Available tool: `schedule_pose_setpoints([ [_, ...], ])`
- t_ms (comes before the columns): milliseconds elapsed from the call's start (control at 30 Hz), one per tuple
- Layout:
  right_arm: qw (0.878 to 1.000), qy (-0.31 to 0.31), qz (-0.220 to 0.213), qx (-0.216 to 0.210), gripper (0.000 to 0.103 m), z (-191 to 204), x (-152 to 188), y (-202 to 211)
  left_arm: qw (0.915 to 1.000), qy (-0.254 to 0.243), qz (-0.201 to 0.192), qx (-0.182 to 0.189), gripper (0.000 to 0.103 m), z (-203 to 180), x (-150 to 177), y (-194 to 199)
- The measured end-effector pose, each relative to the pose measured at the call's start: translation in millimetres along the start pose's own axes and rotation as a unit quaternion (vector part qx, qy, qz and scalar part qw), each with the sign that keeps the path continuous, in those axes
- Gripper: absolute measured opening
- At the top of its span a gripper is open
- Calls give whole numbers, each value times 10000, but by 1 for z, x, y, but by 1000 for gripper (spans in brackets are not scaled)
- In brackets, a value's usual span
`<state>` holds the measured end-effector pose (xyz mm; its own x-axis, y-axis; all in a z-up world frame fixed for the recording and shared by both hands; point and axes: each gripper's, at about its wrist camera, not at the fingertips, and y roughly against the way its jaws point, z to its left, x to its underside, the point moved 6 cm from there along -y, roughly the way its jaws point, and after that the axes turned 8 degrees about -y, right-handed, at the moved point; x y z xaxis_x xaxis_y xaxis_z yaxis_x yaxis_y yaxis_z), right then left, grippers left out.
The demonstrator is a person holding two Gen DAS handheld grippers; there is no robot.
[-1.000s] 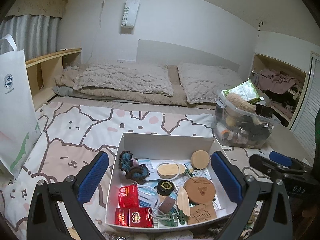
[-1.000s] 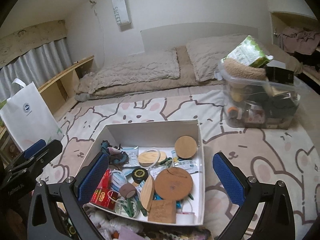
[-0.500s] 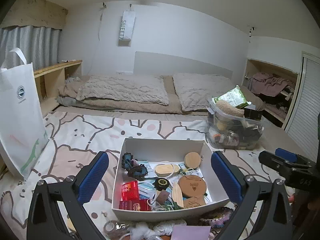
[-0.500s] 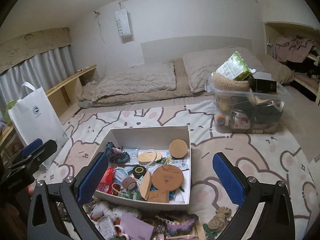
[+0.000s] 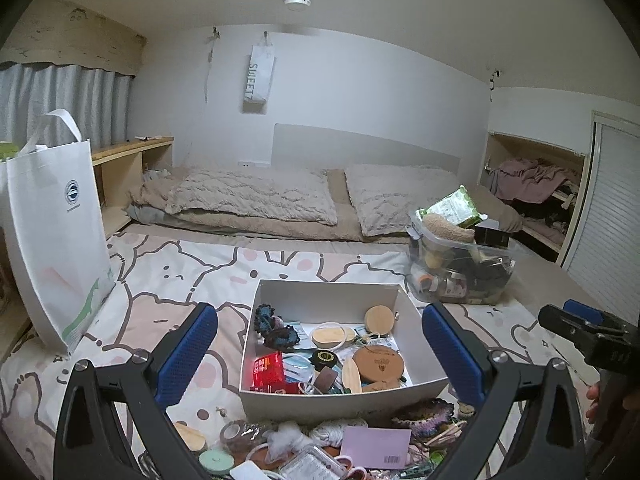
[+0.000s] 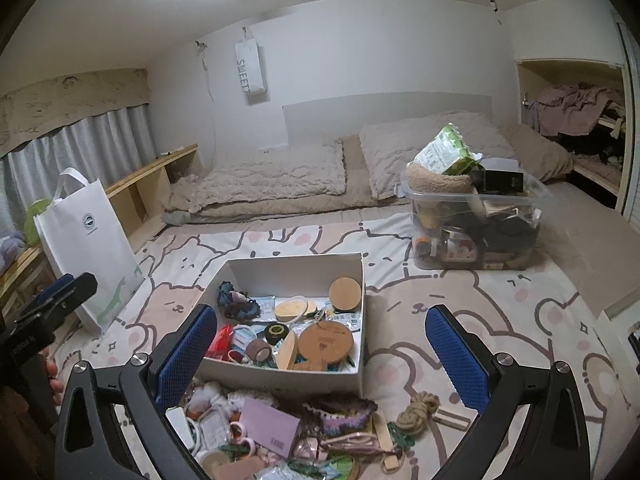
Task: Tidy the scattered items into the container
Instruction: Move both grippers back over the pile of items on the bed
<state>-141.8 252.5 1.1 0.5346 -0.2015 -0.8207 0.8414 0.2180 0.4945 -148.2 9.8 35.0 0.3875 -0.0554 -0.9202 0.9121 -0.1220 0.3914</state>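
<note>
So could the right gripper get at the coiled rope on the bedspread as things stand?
Probably yes: the right gripper is open and empty, and the coiled rope lies apart from the pile with nothing over it.

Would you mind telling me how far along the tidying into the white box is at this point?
Partly done. The white box already holds wooden discs, a red packet and yarn. Nothing is in hand: the left gripper and right gripper are both open and empty. Left to do: the pile in front of the box, including a purple card, a rope knot and a crocheted piece.
</note>
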Motion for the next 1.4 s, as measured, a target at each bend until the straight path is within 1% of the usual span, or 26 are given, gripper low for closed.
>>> schedule_pose_setpoints([
  [233, 10000, -67, -10, 0, 103, -8, 17, 17, 9999, 28, -37, -103, 103, 7, 13, 21],
  [433, 10000, -46, 18, -20, 103, -10, 36, 26, 9997, 113, -39, -207, 103, 17, 32, 37],
  [600, 10000, -8, 21, -24, 103, -12, 52, 32, 9993, 1, -24, -376, 103, 23, 50, 48],
  [767, 9999, -10, 113, -9, 103, -14, 69, 32, 9991, 93, 32, -419, 103, 35, 69, 54],
  [900, 9998, -17, 184, -12, 103, -15, 84, 31, 9985, 188, 152, -485, 103, 46, 90, 55],
  [1133, 9990, -138, 396, -135, 103, -15, 111, 23, 9965, 432, 415, -575, 103, 69, 126, 51],
  [1333, 9978, -223, 624, -74, 103, -22, 135, 9, 9931, 598, 726, -701, 103, 86, 161, 41],
  [1400, 9971, -251, 714, -77, 103, -26, 143, 5, 9917, 693, 842, -686, 103, 90, 172, 38],
])
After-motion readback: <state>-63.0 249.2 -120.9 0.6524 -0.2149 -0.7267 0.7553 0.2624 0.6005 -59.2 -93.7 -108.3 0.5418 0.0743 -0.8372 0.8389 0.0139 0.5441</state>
